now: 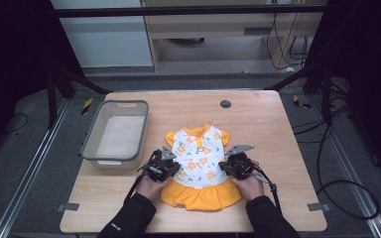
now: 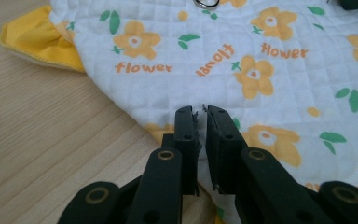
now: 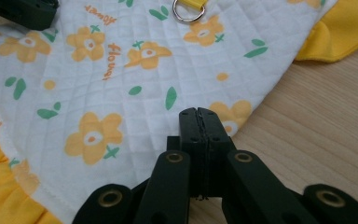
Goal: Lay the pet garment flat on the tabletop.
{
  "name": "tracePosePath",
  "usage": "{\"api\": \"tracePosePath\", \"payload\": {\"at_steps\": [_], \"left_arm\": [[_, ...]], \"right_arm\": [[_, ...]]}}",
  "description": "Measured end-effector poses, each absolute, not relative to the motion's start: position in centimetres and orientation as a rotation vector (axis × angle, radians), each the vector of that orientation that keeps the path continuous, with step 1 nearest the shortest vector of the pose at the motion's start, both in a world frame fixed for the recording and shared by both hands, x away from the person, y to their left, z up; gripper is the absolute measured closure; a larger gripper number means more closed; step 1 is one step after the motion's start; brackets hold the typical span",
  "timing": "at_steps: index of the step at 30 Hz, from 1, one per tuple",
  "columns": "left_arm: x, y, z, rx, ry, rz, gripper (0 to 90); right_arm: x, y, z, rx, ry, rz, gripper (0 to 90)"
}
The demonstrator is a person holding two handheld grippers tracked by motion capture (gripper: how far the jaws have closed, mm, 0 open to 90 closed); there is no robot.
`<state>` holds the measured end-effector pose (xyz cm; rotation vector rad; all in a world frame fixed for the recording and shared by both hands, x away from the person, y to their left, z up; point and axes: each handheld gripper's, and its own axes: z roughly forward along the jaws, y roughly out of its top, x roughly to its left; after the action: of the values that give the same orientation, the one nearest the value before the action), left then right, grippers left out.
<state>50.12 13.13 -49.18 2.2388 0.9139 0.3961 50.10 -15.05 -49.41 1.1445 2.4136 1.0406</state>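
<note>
Both my left hand-held gripper (image 2: 201, 112) and right hand-held gripper (image 3: 199, 112) pinch the flower dress (image 1: 200, 166) side edges flat on the desk (image 1: 263, 114); I should lift evenly, keeping fabric taut.

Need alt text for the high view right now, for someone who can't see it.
A person's left gripper and right gripper pinch opposite side edges of a small white flower-print dress with an orange skirt, flat on a wooden table. A grey bin sits at the left.
</note>
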Motion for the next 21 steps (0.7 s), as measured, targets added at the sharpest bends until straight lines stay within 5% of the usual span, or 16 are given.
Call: {"api": "tracePosePath", "payload": {"at_steps": [21], "left_arm": [[48.6, 14.2, -47.1, 2.146, 0.891, 0.407, 75.0]], "right_arm": [[49.5, -16.4, -48.2, 1.187, 2.323, 1.151, 81.9]]}}
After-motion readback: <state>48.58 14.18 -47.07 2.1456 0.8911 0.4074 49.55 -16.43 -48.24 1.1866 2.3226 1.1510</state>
